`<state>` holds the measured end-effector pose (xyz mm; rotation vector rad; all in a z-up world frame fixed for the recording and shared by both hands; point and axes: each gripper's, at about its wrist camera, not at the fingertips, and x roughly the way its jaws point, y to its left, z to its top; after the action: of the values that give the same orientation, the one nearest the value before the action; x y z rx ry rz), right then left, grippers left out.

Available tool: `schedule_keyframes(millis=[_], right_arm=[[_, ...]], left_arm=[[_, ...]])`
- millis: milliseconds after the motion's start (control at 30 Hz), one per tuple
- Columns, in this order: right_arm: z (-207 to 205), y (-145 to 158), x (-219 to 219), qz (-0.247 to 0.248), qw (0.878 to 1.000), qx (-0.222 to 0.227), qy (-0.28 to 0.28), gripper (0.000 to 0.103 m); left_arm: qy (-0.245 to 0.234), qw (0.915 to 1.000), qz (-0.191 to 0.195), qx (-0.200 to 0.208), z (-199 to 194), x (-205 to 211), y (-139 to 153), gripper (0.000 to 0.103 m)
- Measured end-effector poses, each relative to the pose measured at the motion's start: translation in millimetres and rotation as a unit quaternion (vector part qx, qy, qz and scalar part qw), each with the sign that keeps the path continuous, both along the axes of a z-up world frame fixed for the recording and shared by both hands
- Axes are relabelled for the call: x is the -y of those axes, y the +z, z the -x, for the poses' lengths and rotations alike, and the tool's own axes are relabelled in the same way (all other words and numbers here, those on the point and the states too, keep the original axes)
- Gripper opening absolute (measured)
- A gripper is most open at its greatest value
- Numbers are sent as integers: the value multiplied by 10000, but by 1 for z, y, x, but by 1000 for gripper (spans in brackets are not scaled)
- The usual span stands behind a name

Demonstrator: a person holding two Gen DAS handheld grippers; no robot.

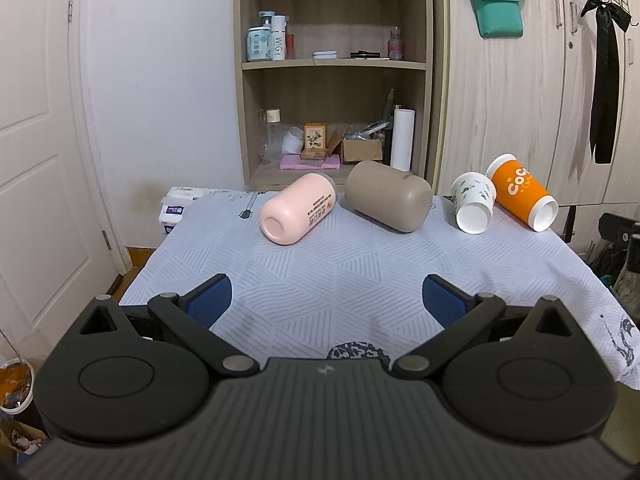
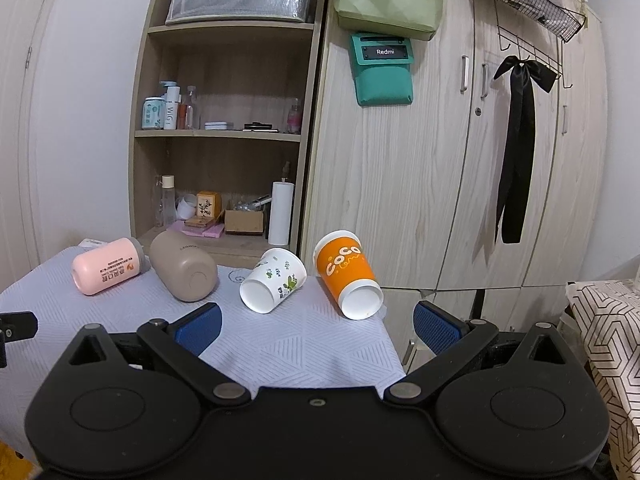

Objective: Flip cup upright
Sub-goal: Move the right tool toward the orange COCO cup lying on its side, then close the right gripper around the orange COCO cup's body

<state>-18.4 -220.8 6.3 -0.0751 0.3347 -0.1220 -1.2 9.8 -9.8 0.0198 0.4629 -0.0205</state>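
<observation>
Right now four cups lie on their sides along the far edge of the surface [image 1: 360, 280]: a pink cup [image 1: 298, 208] toward the far left corner, a tan cup [image 1: 388, 196] beside it, then a white leafy cup [image 1: 472, 202] and an orange cup [image 1: 522, 196] at the far right corner. Both the left tool [image 1: 327, 300] and the right tool [image 2: 317, 326] hang over the near edge, wide open and holding nothing.

Even, soft indoor light fills both views, with mild shadows under the four tipped cups and beside the long black ribbon bow [image 2: 520, 148]. Both are sharp throughout, though fisheye distortion bows the pale wood-grain wardrobe doors [image 2: 400, 184] and darkens the corners.
</observation>
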Motion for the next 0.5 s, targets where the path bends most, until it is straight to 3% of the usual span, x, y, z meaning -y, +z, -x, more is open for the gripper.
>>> schedule_keyframes(millis=[300, 500], right_arm=[[-12, -3, 7, 56, 9999, -130, 2, 103], [-24, -5, 23, 70, 9996, -206, 196, 103]], left_arm=[[-60, 9997, 0, -256, -15, 14, 1, 103], [-440, 9983, -12, -379, -38, 42, 10, 103]])
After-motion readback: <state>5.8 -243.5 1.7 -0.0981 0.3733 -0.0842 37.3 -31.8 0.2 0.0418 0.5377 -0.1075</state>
